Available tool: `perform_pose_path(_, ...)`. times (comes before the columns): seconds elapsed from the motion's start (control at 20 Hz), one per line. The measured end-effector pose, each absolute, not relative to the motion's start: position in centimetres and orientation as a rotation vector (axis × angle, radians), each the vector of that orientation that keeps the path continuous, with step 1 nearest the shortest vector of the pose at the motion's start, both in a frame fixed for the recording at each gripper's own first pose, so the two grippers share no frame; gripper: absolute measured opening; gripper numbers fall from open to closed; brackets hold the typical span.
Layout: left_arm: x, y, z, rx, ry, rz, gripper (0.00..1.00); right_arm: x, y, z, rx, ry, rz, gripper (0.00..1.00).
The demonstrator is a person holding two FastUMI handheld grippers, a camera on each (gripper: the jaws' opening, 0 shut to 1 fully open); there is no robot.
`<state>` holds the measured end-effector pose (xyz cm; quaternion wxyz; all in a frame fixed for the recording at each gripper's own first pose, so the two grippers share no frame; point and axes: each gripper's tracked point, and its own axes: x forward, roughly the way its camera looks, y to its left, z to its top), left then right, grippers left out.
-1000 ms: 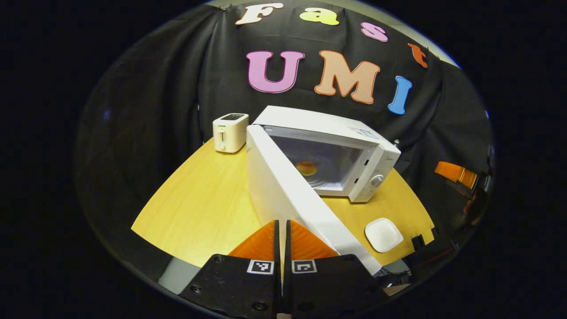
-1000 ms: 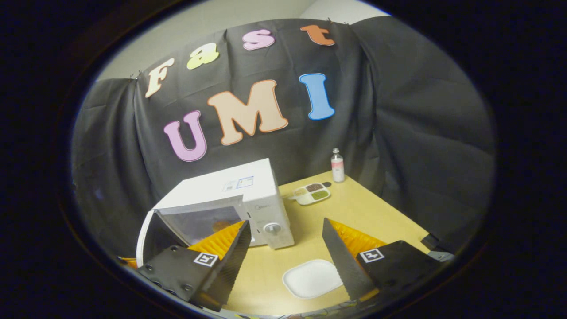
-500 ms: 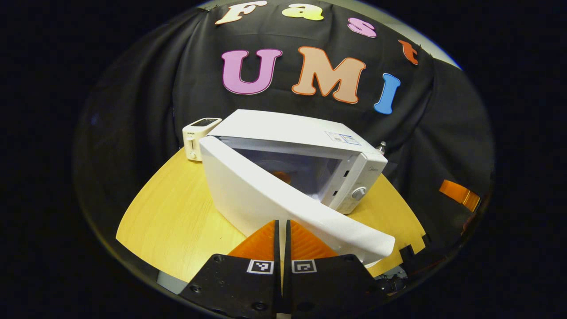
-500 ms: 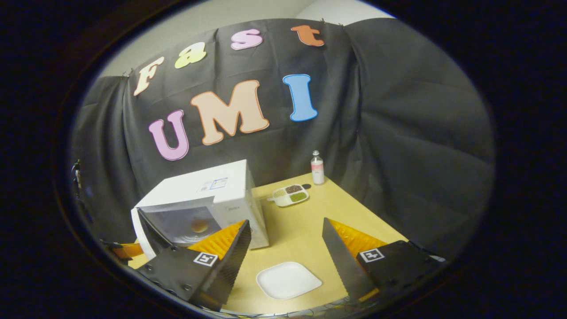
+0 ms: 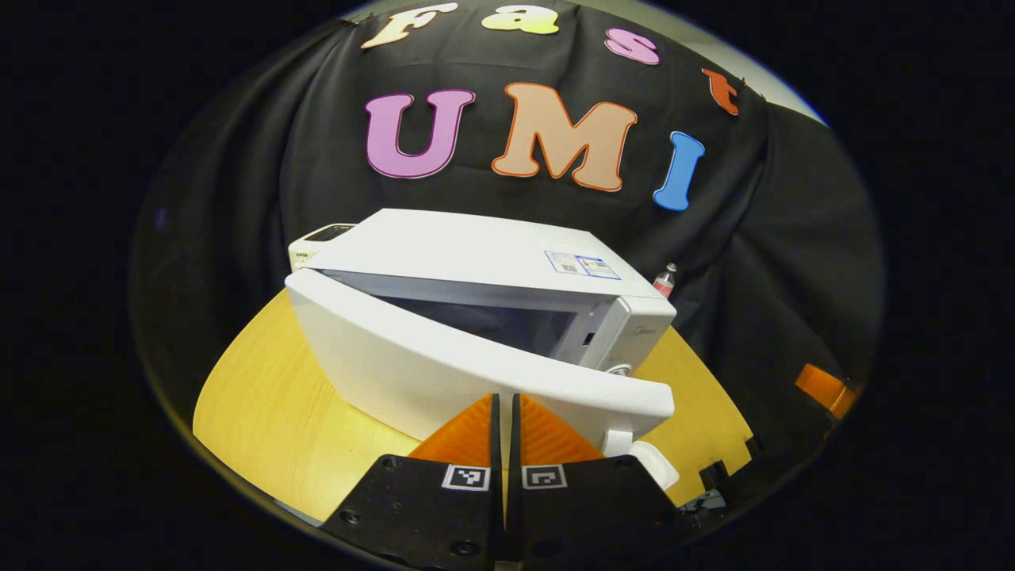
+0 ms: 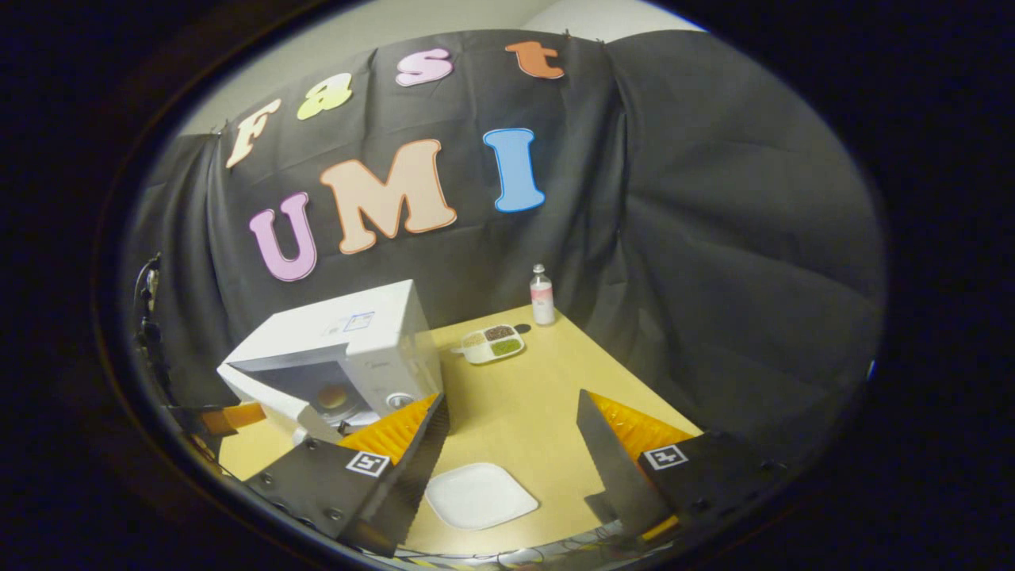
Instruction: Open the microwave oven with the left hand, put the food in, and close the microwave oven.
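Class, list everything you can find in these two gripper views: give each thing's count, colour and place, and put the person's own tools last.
microwave oven: one, white, on the table's left part, door ajar
food: one, orange-brown, inside the microwave oven
toaster: one, white, behind the microwave oven
square plate: one, white, bare, near table edge
divided tray: one, white with brown and green fillings, far part of the table
bottle: one, clear with pink label, far corner
table: one, light wood
left gripper: one, black with orange fingers, shut, tips against the door
right gripper: one, black with orange fingers, open above the table
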<state>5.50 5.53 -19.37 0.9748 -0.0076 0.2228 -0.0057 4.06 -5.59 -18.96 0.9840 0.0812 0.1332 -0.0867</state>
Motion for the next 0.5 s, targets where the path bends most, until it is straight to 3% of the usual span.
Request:
perform_pose_path(0.05,6.0,5.0,-19.4,-0.021,0.446,-0.018,0.01,4.1,-6.1,-18.8,0.161,0.264,-0.18,0.91)
perform_pose_path(0.1,6.5,4.5,-19.4,-0.024,0.444,-0.023,0.01,4.1,-6.5,-18.7,0.161,0.258,-0.184,1.0)
perform_pose_path(0.15,7.1,4.1,-19.4,-0.024,0.444,-0.029,0.01,4.2,-6.9,-18.4,0.165,0.253,-0.188,0.92)
perform_pose_path(0.5,10.2,0.4,-20.0,-0.013,0.422,-0.073,0.01,4.0,-8.6,-18.2,0.18,0.238,-0.213,0.91)
